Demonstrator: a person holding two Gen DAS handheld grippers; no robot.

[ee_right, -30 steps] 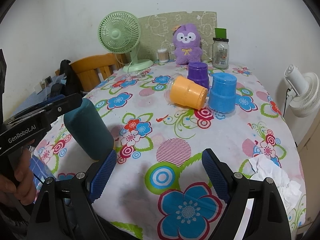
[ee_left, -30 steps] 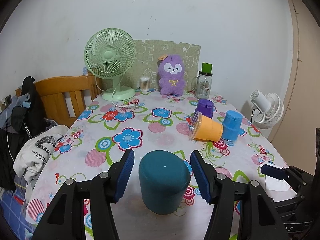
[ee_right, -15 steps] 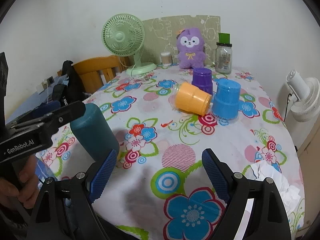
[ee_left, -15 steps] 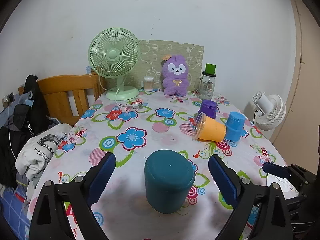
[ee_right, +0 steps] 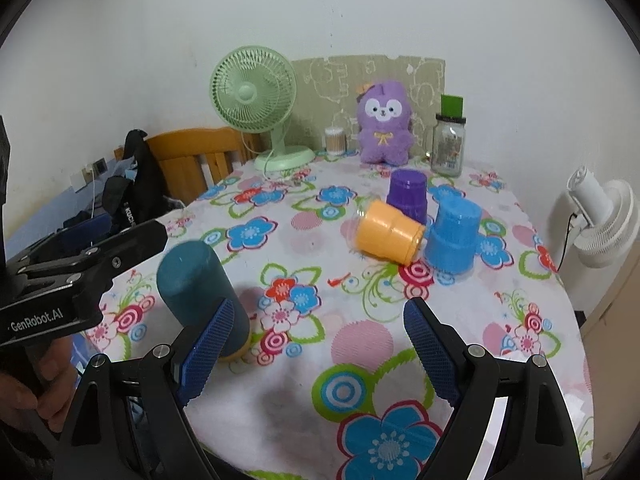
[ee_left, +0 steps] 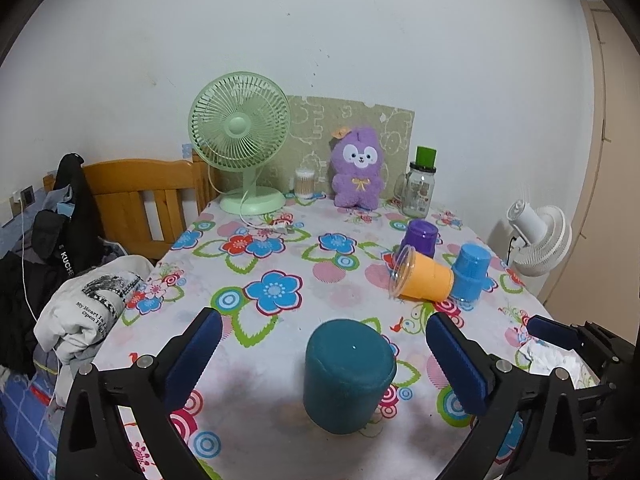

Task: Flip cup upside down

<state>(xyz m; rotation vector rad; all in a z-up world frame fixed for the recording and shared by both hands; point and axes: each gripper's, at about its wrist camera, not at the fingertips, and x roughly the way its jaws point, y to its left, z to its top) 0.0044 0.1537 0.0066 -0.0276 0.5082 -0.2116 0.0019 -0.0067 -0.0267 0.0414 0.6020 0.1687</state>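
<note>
A teal cup (ee_left: 348, 376) stands upside down on the flowered tablecloth (ee_left: 280, 264), near the front edge. My left gripper (ee_left: 324, 360) is open, its blue pads well clear on either side of the cup. The cup also shows in the right wrist view (ee_right: 200, 292), at the left. My right gripper (ee_right: 316, 348) is open and empty over the tablecloth, to the right of the teal cup. An orange cup (ee_left: 424, 280) lies on its side in the right wrist view (ee_right: 390, 236) between a purple cup (ee_right: 408, 192) and a blue cup (ee_right: 454, 236), both upside down.
A green fan (ee_left: 240, 140), a purple plush toy (ee_left: 358, 172), a cotton-swab pot (ee_left: 305, 182) and a glass jar (ee_left: 420, 192) stand along the back. A wooden chair (ee_left: 148, 196) with clothes is at the left. A white fan (ee_left: 540, 240) stands off the right edge. Crumpled tissue (ee_left: 560, 364) lies front right.
My left gripper has opened wider and drawn back from the teal cup, which stays upside down on the table. The right gripper has lifted slightly and stayed open.
</note>
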